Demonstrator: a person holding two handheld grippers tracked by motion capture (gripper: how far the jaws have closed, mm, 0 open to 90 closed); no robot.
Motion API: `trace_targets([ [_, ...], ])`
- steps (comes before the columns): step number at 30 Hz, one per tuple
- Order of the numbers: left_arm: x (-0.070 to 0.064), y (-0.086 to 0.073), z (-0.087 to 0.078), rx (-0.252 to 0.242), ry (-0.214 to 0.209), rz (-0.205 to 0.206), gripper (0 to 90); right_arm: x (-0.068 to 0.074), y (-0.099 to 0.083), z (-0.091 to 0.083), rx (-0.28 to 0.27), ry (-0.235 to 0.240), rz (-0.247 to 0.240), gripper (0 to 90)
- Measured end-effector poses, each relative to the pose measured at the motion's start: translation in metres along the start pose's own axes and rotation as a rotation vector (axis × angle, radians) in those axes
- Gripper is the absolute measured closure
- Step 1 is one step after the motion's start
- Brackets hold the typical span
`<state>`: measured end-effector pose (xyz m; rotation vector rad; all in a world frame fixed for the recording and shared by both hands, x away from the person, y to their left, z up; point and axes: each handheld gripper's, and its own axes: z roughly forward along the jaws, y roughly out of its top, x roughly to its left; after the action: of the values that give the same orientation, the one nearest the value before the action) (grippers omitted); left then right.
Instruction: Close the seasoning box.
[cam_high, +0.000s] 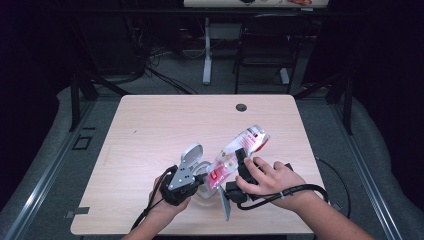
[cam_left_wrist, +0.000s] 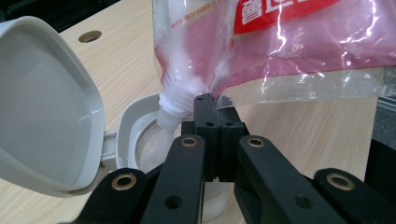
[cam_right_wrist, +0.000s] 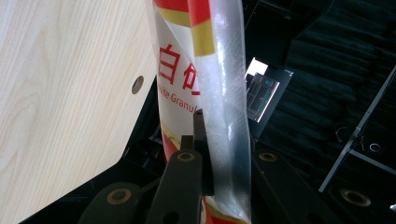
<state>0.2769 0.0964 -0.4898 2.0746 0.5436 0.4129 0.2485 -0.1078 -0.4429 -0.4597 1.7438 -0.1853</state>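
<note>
Both tongs are clamped on the same plastic bag (cam_high: 239, 151), which hangs tilted over the near middle of the counter (cam_high: 150, 125). Left tongs (cam_high: 201, 178) have their jaws pressed together on the lower corner of the bag, as the left gripper view shows at (cam_left_wrist: 211, 108); the thin film bunches between them. Right tongs (cam_high: 241, 156) grip the bag higher up, along its side, and in the right gripper view (cam_right_wrist: 205, 140) the clear sealed edge of the bag (cam_right_wrist: 224, 93) passes between the two black jaws, which are closed on it.

The bag is transparent with a red and white label and red print, and its far end points up toward the far right of the counter. In the left gripper view the bag (cam_left_wrist: 280, 51) holds white grains, and a white stream comes from its low corner down into the white container (cam_left_wrist: 140, 140) just below. This container stands on the counter near the left tongs, and its grey-white lid (cam_left_wrist: 46, 107) is hinged open to the left. It is probably a small kettle or jar, but I cannot tell exactly which.

The person's right hand (cam_high: 270, 177) holds the right gripper, with a black cable (cam_high: 300, 190) looping beside it.
</note>
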Motion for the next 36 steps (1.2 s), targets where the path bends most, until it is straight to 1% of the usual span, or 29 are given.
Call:
trace_targets([
  [4, -0.0002, -0.0001, -0.0004, -0.001, -0.003, -0.003, 90.0, -0.0004, 0.0001, -0.0007, -0.001, -0.002, 0.004, 86.0],
  [6, -0.0003, 0.0000, -0.0006, -0.001, -0.003, -0.004, 90.0, -0.0014, 0.0001, -0.0004, -0.010, -0.004, 0.000, 86.0],
  [11, 0.0001, 0.0001, -0.0012, -0.004, -0.011, -0.013, 90.0, -0.0027, 0.0003, -0.0009, -0.005, -0.003, -0.002, 86.1],
  [19, 0.0007, 0.0008, -0.0025, -0.009, -0.014, -0.014, 90.0, -0.0048, 0.0003, -0.0015, -0.004, -0.006, -0.008, 86.1],
  [24, 0.0009, 0.0008, -0.0025, -0.010, -0.019, -0.019, 90.0, -0.0057, 0.0000, -0.0012, -0.014, -0.004, -0.004, 86.1],
  [30, 0.0005, 0.0011, -0.0010, -0.010, -0.024, -0.021, 90.0, -0.0060, -0.0001, -0.0020, -0.008, -0.006, -0.011, 86.1],
  [32, -0.0001, 0.0009, -0.0004, -0.010, -0.026, -0.020, 90.0, -0.0066, 0.0001, -0.0032, -0.002, -0.005, -0.024, 86.1],
  [36, 0.0001, 0.0007, -0.0002, -0.010, -0.029, -0.024, 90.0, -0.0065, 0.0002, -0.0036, -0.005, -0.008, -0.025, 86.1],
])
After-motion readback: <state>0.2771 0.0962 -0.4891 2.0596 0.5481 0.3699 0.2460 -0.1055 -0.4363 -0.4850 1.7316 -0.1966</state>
